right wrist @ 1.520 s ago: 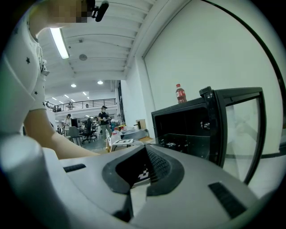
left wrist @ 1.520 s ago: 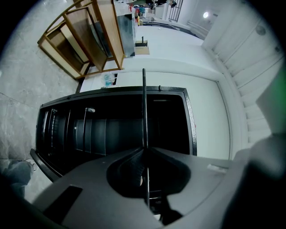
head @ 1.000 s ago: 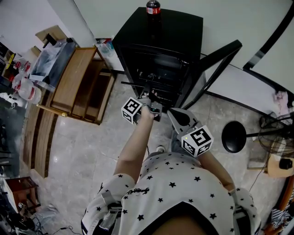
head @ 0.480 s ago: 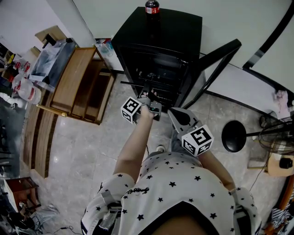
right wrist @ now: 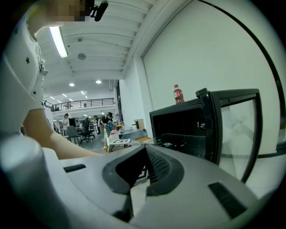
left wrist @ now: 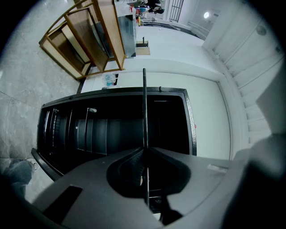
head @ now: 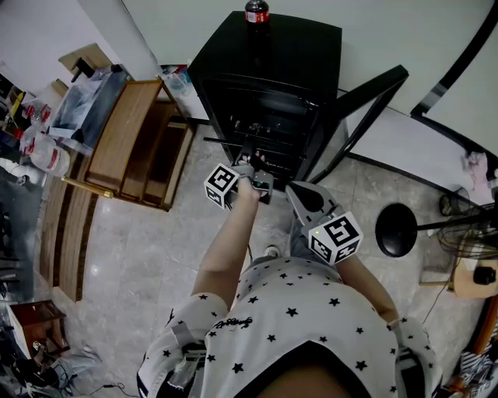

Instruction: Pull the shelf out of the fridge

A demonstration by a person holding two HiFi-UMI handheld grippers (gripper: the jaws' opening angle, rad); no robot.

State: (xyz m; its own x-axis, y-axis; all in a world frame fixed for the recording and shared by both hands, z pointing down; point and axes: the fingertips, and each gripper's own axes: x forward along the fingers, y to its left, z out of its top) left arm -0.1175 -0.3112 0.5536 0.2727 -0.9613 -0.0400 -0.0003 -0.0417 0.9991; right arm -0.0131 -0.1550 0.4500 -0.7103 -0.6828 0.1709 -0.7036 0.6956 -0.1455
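The small black fridge stands against the wall with its glass door swung open to the right. My left gripper reaches into the fridge's opening, shut on the thin front wire of the shelf. In the left gripper view that wire runs straight between the closed jaws of the left gripper, with the dark fridge interior behind. My right gripper hangs back, in front of the door, shut and empty. The right gripper view shows the right gripper, the fridge and the door.
A cola bottle stands on top of the fridge. A wooden shelf unit lies on the floor to the left, with clutter beyond it. A black round stool and a fan stand at the right.
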